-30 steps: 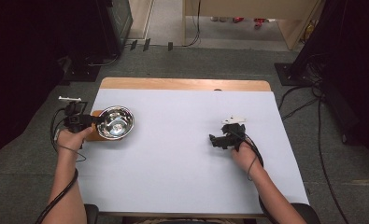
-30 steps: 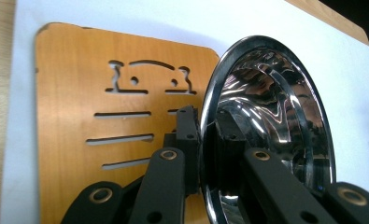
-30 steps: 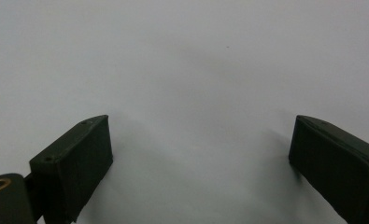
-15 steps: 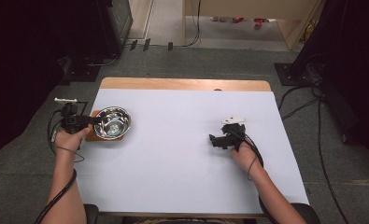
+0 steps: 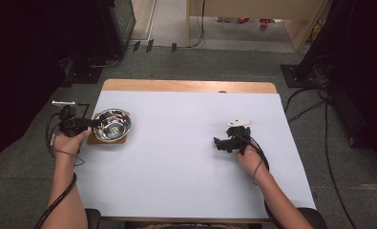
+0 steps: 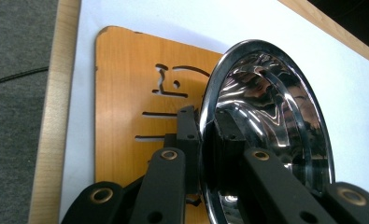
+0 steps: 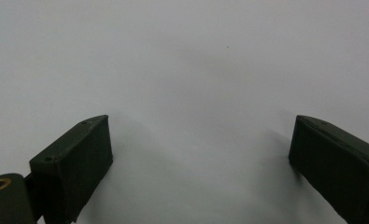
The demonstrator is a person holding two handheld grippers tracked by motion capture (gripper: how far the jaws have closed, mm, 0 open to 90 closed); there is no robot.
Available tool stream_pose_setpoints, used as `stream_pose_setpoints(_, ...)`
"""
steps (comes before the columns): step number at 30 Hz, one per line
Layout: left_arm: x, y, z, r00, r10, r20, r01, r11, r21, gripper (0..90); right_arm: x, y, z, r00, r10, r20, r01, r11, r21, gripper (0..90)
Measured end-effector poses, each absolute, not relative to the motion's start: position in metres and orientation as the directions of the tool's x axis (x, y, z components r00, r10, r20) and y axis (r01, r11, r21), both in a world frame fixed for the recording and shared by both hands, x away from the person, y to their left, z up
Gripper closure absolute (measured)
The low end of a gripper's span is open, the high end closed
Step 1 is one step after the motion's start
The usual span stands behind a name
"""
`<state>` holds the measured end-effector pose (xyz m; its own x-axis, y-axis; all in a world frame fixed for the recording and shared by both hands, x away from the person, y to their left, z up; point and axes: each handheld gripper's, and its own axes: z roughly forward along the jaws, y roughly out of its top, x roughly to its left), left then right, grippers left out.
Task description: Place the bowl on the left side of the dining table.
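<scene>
One steel bowl [image 5: 112, 125], its rim clamped by a claw. One wooden board [image 5: 101, 139] under the bowl (its cut-out slots show in the left gripper view). Two claws: the left claw [image 5: 91, 123] at the bowl, the right claw [image 5: 218, 142] apart on the bare sheet. One white sheet [image 5: 176, 157] covering one tabletop [image 5: 186, 86]. Two hands, one per claw. Two cables, one trailing from each claw.

high: above, fwd-down, far | gripper cams: close, along jaws | shared: white table top [image 5: 186, 157]
</scene>
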<state>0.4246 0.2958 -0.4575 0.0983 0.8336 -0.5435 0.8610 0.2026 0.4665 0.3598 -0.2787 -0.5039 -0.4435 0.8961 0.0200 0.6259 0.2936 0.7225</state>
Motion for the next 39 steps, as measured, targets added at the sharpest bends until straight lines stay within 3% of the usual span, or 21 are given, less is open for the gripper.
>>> stream_pose_setpoints(22,0.4236,0.3011,-0.4626,0.093,0.853,-0.514,0.841,0.210,0.499,81.8,0.3598,-0.2787,-0.5039,-0.444,0.896,0.020,0.626,0.294,0.722,5.7)
stream_pose_setpoints(39,0.4218,0.2980,-0.4564,0.132,0.879,-0.459,0.825,0.159,0.542,51.2,0.3598,-0.2787,-0.5039,-0.444,0.896,0.020,0.626,0.294,0.722,5.8)
